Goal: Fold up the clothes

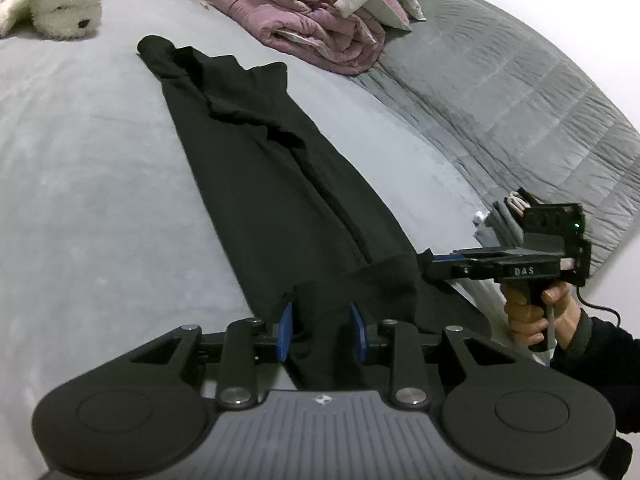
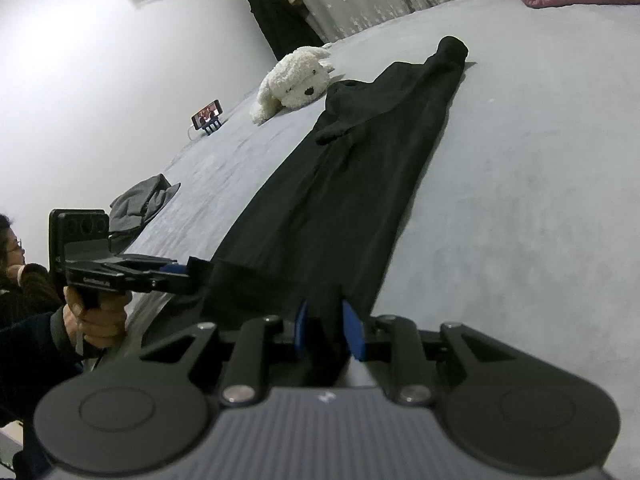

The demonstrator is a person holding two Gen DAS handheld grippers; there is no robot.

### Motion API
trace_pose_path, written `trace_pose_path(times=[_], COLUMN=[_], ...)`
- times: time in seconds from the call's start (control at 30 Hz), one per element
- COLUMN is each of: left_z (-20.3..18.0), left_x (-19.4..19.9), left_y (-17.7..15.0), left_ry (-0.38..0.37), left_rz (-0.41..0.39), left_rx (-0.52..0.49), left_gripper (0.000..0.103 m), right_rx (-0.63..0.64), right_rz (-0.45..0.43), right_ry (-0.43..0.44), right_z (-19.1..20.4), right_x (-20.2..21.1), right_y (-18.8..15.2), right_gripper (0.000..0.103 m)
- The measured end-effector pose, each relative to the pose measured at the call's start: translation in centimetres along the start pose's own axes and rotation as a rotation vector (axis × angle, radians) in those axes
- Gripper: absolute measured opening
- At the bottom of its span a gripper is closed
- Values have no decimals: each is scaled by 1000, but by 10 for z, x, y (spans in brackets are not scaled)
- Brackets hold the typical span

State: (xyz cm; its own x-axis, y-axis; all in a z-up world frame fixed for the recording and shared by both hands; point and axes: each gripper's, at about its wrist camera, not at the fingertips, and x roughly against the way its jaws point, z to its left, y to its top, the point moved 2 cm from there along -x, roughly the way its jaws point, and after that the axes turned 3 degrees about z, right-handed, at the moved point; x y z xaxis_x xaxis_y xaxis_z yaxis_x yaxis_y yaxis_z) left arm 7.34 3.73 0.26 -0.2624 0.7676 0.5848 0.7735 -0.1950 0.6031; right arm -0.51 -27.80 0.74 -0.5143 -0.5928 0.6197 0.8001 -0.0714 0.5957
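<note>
A long black garment (image 1: pixel 272 160) (image 2: pixel 360 168), folded lengthwise into a narrow strip, lies on the grey bed (image 1: pixel 80 160) and runs away from me. Its near hem is raised off the sheet and stretched between both grippers. My left gripper (image 1: pixel 322 320) has the left part of the hem filling the gap between its blue pads (image 1: pixel 285 330). In the right wrist view the left gripper (image 2: pixel 196 270) comes in from the left. My right gripper (image 2: pixel 326 320) (image 1: pixel 426 270) has the hem's other corner bunched between its pads (image 2: pixel 354 334). A hand (image 1: pixel 536 312) holds each handle.
A white plush dog (image 1: pixel 60 4) (image 2: pixel 296 80) lies near the garment's far end. A rolled pink quilt (image 1: pixel 320 24) sits at the back, with a grey quilted blanket (image 1: pixel 520 100) to the right. Folded grey cloth (image 2: pixel 140 204) and a phone on a stand (image 2: pixel 208 114) rest by the left edge.
</note>
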Motion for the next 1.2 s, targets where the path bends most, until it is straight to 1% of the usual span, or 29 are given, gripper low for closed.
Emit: trace_pose_path(times=[0.03,0.07,0.1,0.13,0.17,0.23,0.33,0.4,0.47,0.53,0.6,0.7,0.73,0.8,0.83,0.87,1.03,1.2], left_z=[-1,-4,-7,-9,-12,-21,-36,-42,-42,-38,-32,-25,-24,-22,-21,-21,-21,-23], left_x=[0,-1,-1,0,1,8,21,24,22,17,13,12,12,11,11,11,9,8], left_y=[0,0,-1,-1,-2,-4,-10,-15,-19,-19,-17,-13,-13,-14,-16,-18,-19,-19], left_ry=[20,45,64,72,75,53,-3,-34,-30,-4,18,25,24,15,13,13,13,24], left_rz=[-4,-6,-6,-8,-14,-41,-88,-94,-78,-60,-49,-43,-40,-29,-20,-10,0,-1], left_rx=[-4,-15,-31,-47,-61,-93,-161,-202,-219,-204,-168,-119,-111,-98,-92,-88,-82,-84], left_gripper=[19,11,9,7,5,5,5,5,5,5,5,5,7,15,22,26,26,26], right_rx=[13,30,51,72,88,129,231,309,355,358,332,268,247,211,194,177,55,-23], right_rz=[-2,-6,-12,-16,-21,-34,-67,-86,-84,-68,-51,-28,-23,-15,-9,-4,3,9], right_ry=[-10,-22,-33,-40,-47,-54,-42,-24,-20,-44,-63,-75,-67,-58,-55,-50,-6,24], right_z=[2,5,8,11,14,21,37,48,54,53,48,39,36,30,27,25,10,3], right_x=[0,1,1,2,3,8,18,25,28,25,18,12,12,10,9,8,11,12], right_y=[0,0,-1,-1,-2,-3,-7,-11,-15,-18,-17,-16,-16,-16,-16,-17,-15,-14], right_gripper=[21,17,15,12,11,10,10,10,10,10,12,21,24,26,28,29,29,30])
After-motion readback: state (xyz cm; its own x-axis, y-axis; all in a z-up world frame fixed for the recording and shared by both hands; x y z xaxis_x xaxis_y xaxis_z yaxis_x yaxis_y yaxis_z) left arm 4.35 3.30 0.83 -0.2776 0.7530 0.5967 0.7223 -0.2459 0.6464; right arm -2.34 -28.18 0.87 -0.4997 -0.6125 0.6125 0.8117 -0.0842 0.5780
